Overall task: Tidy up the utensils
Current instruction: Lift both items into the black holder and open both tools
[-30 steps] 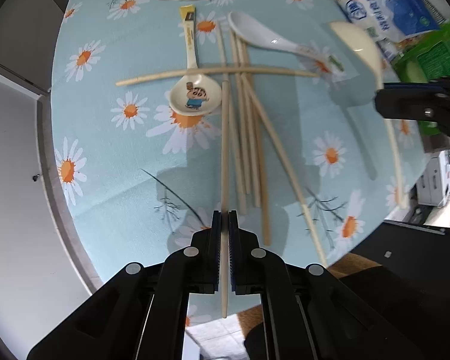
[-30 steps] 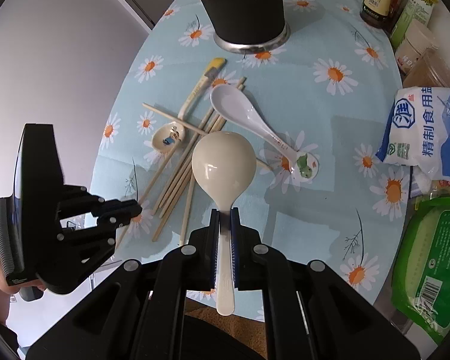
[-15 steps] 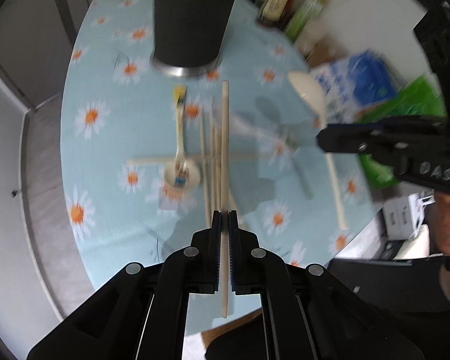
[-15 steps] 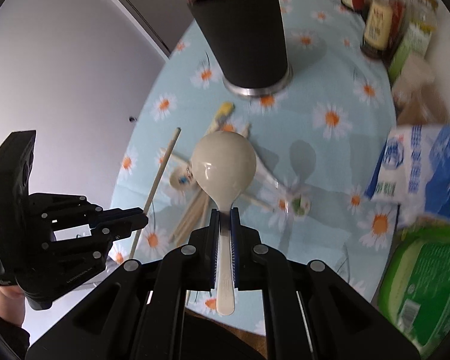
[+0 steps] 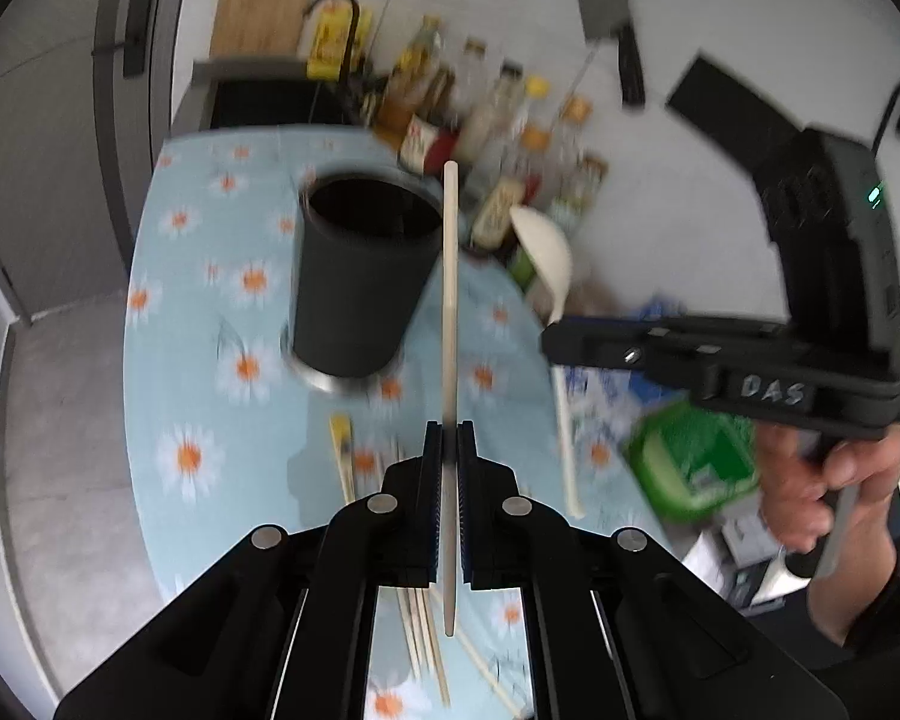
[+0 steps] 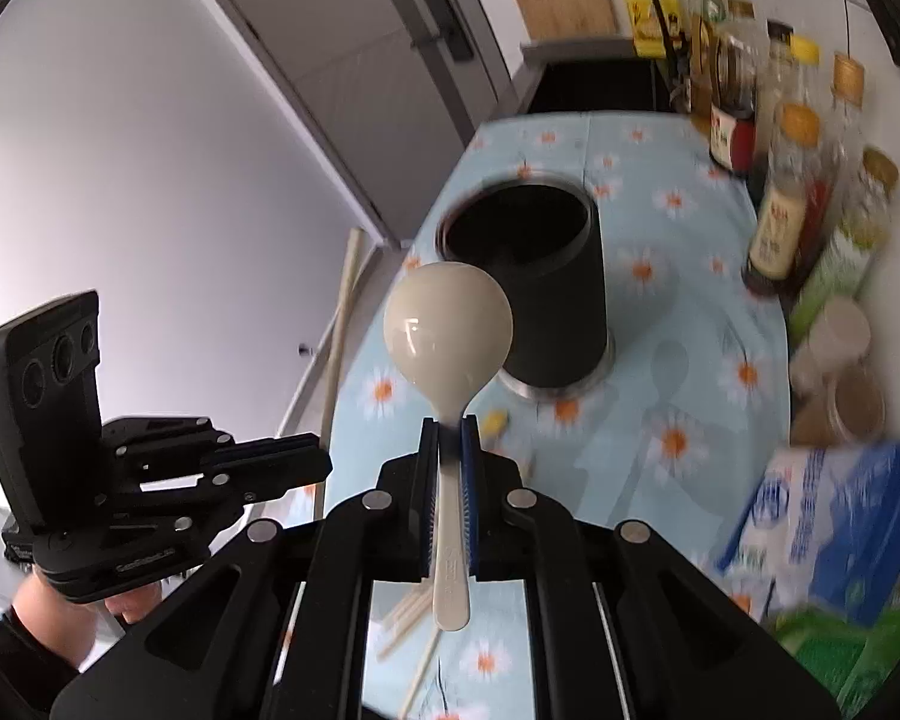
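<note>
My left gripper [image 5: 449, 429] is shut on a wooden chopstick [image 5: 449, 300], held upright in the air, its tip level with the right rim of the black utensil cup [image 5: 360, 276]. My right gripper [image 6: 450, 426] is shut on the handle of a cream ladle spoon [image 6: 448, 324], raised in front of the cup [image 6: 528, 276]. The right gripper also shows in the left wrist view [image 5: 555, 339], the left one in the right wrist view [image 6: 324, 462]. Several chopsticks [image 5: 423, 648] still lie on the daisy tablecloth [image 5: 198, 396].
Sauce bottles [image 6: 780, 222] stand along the table's back right edge. A blue and white salt bag [image 6: 834, 516] and a green packet [image 5: 693, 456] lie at the right. A yellow-handled small spoon [image 5: 342, 456] lies below the cup. A sink [image 6: 594, 78] is behind the table.
Both grippers have lifted and tilted up from over the table. The chopstick and the ladle spoon have risen toward the black cup, which now shows its open mouth.
</note>
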Tool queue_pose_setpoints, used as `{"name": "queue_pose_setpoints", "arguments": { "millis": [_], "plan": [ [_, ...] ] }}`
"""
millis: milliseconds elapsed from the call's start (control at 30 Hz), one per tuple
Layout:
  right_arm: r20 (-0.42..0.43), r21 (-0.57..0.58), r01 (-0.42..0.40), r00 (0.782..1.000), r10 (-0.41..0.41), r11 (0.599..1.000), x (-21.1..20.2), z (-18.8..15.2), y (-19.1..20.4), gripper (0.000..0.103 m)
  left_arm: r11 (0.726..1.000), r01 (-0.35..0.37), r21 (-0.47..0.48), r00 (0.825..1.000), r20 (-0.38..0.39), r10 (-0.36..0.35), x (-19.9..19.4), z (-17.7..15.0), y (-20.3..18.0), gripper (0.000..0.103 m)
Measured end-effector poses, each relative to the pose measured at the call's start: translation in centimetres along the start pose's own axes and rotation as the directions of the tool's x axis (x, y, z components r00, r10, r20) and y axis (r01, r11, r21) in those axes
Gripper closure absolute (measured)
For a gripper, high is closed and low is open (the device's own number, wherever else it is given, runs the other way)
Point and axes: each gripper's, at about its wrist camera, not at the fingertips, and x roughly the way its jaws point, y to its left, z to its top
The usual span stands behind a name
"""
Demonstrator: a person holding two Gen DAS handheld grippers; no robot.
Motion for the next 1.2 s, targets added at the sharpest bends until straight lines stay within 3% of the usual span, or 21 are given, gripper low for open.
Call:
{"name": "queue_pose_setpoints", "arguments": {
  "millis": [133, 267, 333, 600, 700, 900, 1067, 1200],
  "plan": [
    [0.097, 0.004, -0.016, 0.995, 0.015, 1.000, 0.3, 2.9, -0.2, 0.094, 0.999, 0.045, -0.028, 0.994, 0.099, -0.042, -0.1, 2.8, 1.6, 0.099],
    [0.244, -0.026, -0.018, 0.969, 0.024, 1.000, 0.1, 5.7, 0.3, 0.094, 0.995, 0.093, -0.021, 0.973, 0.216, -0.086, 0.0, 5.9, 2.9, 0.099],
    [0.301, -0.040, 0.019, 0.954, -0.006, 0.999, -0.3, 6.9, 0.4, 0.094, 0.992, 0.120, -0.026, 0.955, 0.276, -0.108, 0.0, 7.6, 3.4, 0.099],
    [0.460, -0.053, 0.051, 0.888, -0.021, 0.997, -0.9, 9.1, 0.2, 0.094, 0.996, 0.055, 0.065, 0.867, 0.492, -0.080, -0.9, 11.0, 2.9, 0.099],
    [0.508, -0.054, 0.093, 0.860, -0.053, 0.994, -0.3, 9.4, -0.2, 0.094, 0.998, 0.048, 0.051, 0.854, 0.517, -0.068, 0.1, 11.2, 3.4, 0.099],
    [0.509, -0.019, 0.079, 0.859, -0.058, 0.997, 2.0, 9.4, -2.0, 0.094, 0.998, 0.012, 0.065, 0.844, 0.535, -0.045, 2.7, 10.4, 3.8, 0.099],
    [0.472, -0.004, 0.117, 0.876, -0.101, 0.993, 4.2, 9.0, -2.9, 0.094, 0.995, -0.038, 0.091, 0.860, 0.510, -0.013, 4.8, 9.3, 4.0, 0.099],
    [0.448, 0.005, 0.115, 0.888, -0.105, 0.993, 5.2, 8.5, -3.5, 0.094, 0.995, -0.037, 0.093, 0.871, 0.492, -0.014, 5.5, 8.6, 4.2, 0.099]
  ]
}}
